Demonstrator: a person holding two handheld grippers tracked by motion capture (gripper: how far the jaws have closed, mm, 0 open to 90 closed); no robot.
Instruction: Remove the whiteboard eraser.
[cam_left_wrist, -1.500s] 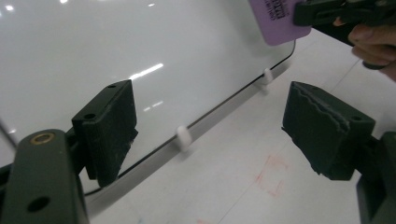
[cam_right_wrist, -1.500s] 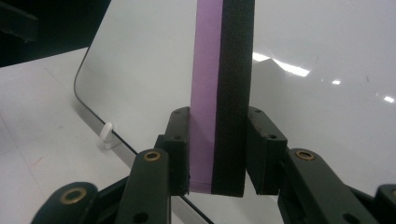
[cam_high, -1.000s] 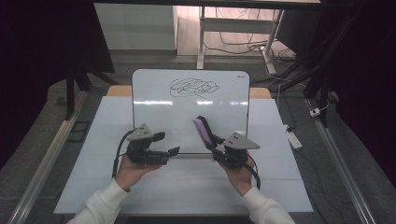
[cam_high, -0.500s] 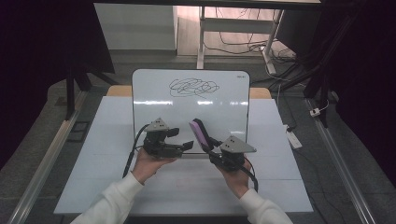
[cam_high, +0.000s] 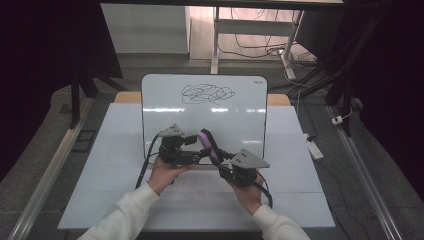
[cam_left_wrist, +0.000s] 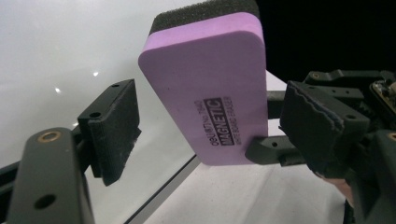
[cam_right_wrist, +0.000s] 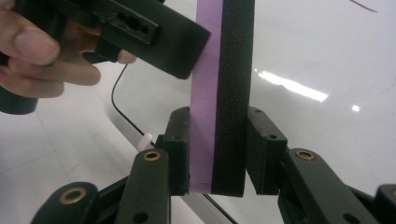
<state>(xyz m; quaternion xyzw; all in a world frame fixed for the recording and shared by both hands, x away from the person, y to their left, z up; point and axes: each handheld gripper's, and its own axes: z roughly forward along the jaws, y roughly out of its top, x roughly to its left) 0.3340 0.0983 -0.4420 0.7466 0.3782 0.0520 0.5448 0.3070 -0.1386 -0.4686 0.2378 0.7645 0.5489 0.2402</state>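
White table is seen under everything, with the whiteboard propped up at its far side; a black scribble is drawn near the board's top edge.

Change vs earlier frames: left gripper has been brought in from the table's left toward the centre and is now just beside the eraser. Its jaws have just been closing a little, with the eraser between them. Right gripper and the eraser are seen in nearly the same spot as before. Board and scribble unchanged.

Eraser position: held up off the table in front of the lower part of the whiteboard, between the two hands.

Right gripper: clamped on the eraser's lower end, one pad on the purple face, the other on the black foam.

Left gripper: spread, not gripping. The eraser sits between the pads, a clear gap on the left pad's side; contact on the other side cannot be told.

View differences:
- Left gripper view: "MAGNETIC" print on the purple face can be read; too small in the high view.
- Right gripper view: the eraser is seen edge-on, purple layer and foam layer side by side, with the fingers of the left hand wrapped on the left gripper.
- High view: both white sleeves and trailing cables are seen.
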